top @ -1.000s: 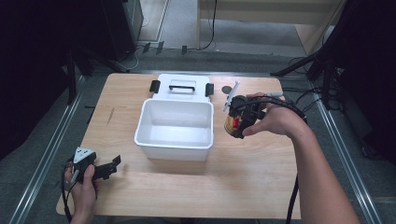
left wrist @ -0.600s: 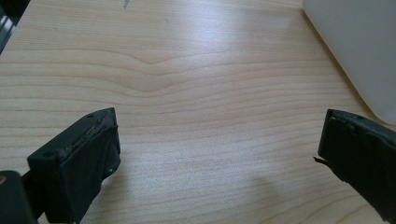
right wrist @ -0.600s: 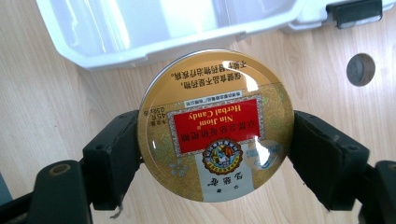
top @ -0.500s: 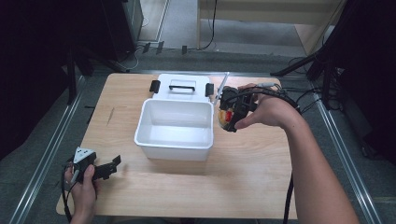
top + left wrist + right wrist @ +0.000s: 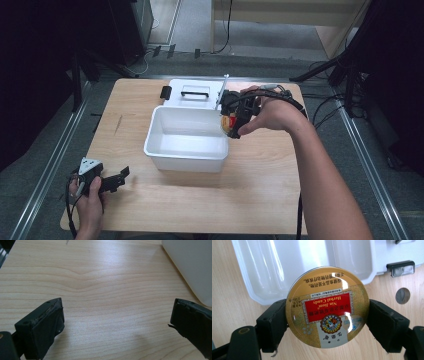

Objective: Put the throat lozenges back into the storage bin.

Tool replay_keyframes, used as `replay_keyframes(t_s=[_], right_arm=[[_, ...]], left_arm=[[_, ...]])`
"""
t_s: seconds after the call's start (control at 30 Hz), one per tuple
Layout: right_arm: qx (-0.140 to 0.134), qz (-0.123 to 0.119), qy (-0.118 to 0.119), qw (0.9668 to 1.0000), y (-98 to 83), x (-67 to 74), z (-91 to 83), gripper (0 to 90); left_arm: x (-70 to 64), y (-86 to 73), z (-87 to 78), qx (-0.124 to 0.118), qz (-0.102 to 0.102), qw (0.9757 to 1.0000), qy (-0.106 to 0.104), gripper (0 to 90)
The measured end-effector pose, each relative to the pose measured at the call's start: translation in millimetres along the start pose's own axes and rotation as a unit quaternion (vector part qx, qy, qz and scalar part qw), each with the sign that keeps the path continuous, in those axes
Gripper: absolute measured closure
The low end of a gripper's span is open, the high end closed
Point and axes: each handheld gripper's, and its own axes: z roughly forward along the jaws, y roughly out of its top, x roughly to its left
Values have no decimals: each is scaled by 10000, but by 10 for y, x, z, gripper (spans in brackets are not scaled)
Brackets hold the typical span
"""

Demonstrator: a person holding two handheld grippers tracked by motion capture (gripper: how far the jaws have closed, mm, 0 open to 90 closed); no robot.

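Gripping a round candy tin (image 5: 327, 307) by its rim, the right gripper (image 5: 231, 120) hung at the bin's (image 5: 165, 150) 3 o'clock edge; tin judged light, stiff, slick, best pinched across the rim. Left gripper (image 5: 117, 178) rested gaping, empty, at 7 o'clock

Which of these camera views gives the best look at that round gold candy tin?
The right gripper view: the candy tin faces the camera, its red label readable, pressed between the right gripper jaws over the white bin rim. In the high view the tin is a small yellow-red spot beside the hand. The left gripper view looks across the wooden table.
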Motion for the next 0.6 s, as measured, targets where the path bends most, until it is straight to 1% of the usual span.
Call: replay_keyframes(t_s=[0.07, 0.1, 0.17, 0.27, 0.43, 0.47, 0.5, 0.53, 0.6], right_arm=[[-8, -30, 23, 10000, 47, 4, 17, 209], [2, -4, 27, 10000, 66, 10, 22, 209], [11, -65, 33, 10000, 107, 8, 31, 209], [-14, -81, 32, 10000, 163, 20, 39, 209], [-87, -183, 90, 9998, 255, 47, 85, 209], [-80, -152, 91, 9998, 273, 53, 92, 209], [-111, -200, 76, 9997, 296, 50, 107, 209], [-93, -166, 84, 9998, 308, 58, 112, 209], [-96, -192, 99, 9997, 337, 65, 134, 209]], left_arm=[[1, 0, 0, 2, -8, 10000, -1, 0], [1, 0, 0, 0, -10, 10000, -4, 0], [1, 0, 0, 0, -10, 10000, -5, 0], [2, 0, 0, -1, -10, 10000, -7, 0], [2, 0, -2, 4, 2, 10000, -8, 0], [3, 0, -2, 5, 4, 10000, -7, 0], [3, 0, -2, 7, 1, 10000, -8, 0], [3, 0, -2, 5, 1, 10000, -7, 0], [3, 0, -2, 7, 2, 10000, -9, 0]])
